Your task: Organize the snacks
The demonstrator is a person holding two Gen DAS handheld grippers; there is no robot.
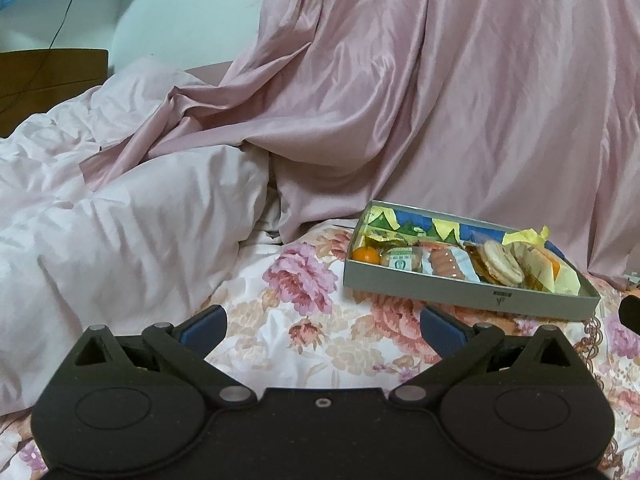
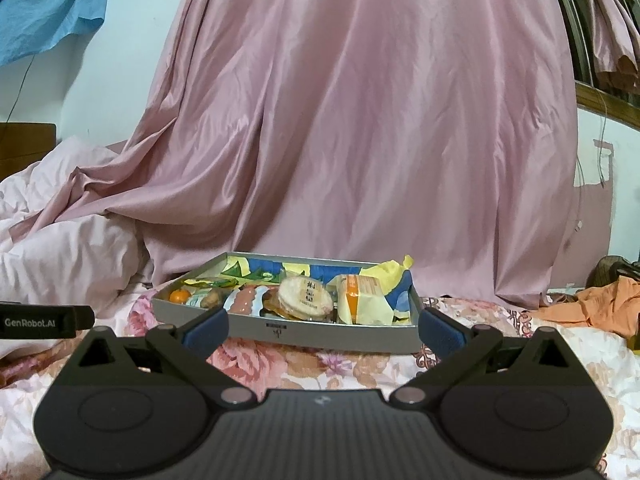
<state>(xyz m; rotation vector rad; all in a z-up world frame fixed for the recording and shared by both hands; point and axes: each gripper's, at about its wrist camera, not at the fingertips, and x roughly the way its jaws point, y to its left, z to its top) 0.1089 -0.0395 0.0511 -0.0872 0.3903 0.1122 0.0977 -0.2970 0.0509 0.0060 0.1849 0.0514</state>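
Black linkage arms and blue pads of the left claw [image 1: 323,330] fill the bottom of its view; its jaws stand wide apart with nothing between them, over a flowered bedsheet [image 1: 304,332]. Ahead of this claw and off to its right lies a shallow grey box [image 1: 460,294] of snacks, well apart from the fingers. Inside it, from the left end, sit a small orange [image 1: 366,255], a wrapped cake [image 1: 401,259], a pink sausage-like snack [image 1: 447,264], round crackers [image 1: 502,266] and a yellow wrapped packet [image 1: 560,276].

Likewise the right claw [image 2: 323,330] is spread wide and grips nothing. The same box [image 2: 320,334] lies straight ahead of it, its near wall just beyond the fingertips and spanning the gap between them. The round crackers [image 2: 306,296] sit ahead in the middle, the orange [image 2: 179,295] toward the left end, the yellow packet [image 2: 366,300] toward the right. Behind the box hangs a pink curtain [image 2: 360,120]; a pale quilt [image 2: 60,248] is bunched up to the left. The other claw's side pokes in at the left edge.
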